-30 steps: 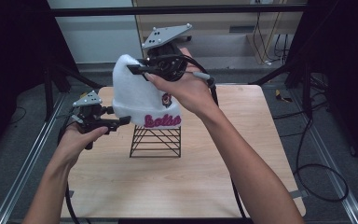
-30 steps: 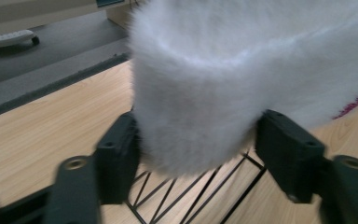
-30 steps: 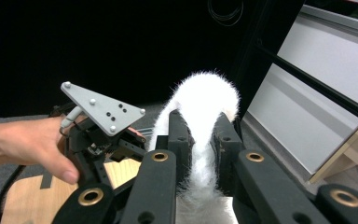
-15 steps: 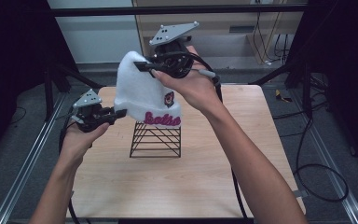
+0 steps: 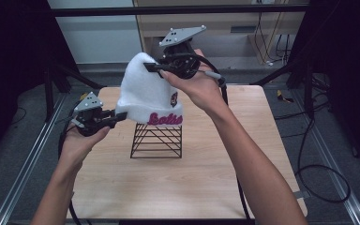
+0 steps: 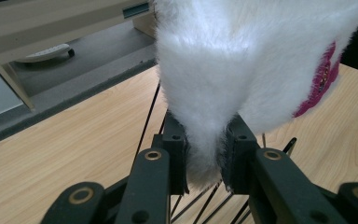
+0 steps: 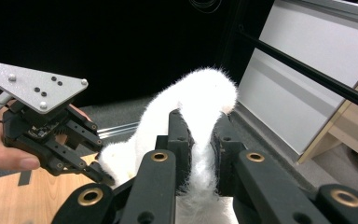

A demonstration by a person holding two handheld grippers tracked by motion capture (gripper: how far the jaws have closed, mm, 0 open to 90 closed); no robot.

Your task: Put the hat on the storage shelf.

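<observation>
A fluffy white beanie (image 5: 146, 91) with pink lettering on its cuff hangs above a black wire stand (image 5: 157, 139) in the middle of the wooden table (image 5: 187, 187). My right gripper (image 5: 151, 68) is shut on the hat's crown, high up; the white fabric (image 7: 200, 135) is pinched between its jaws. My left gripper (image 5: 120, 116) is shut on the cuff's left edge, with the white fur (image 6: 204, 154) squeezed between its pads. The hat's lower rim sits just above the stand's top. The left gripper (image 7: 103, 177) also appears in the right gripper view, gripping the hat's edge.
Black frame posts (image 5: 51, 79) stand at both back corners of the table. Metal rails (image 5: 18, 183) run along the left side. Cables (image 5: 309, 159) trail on the floor to the right. A wooden cabinet (image 5: 225, 28) stands behind the table.
The hat has been lifted a little and shifted right over the stand. Both grippers keep their hold on it.
</observation>
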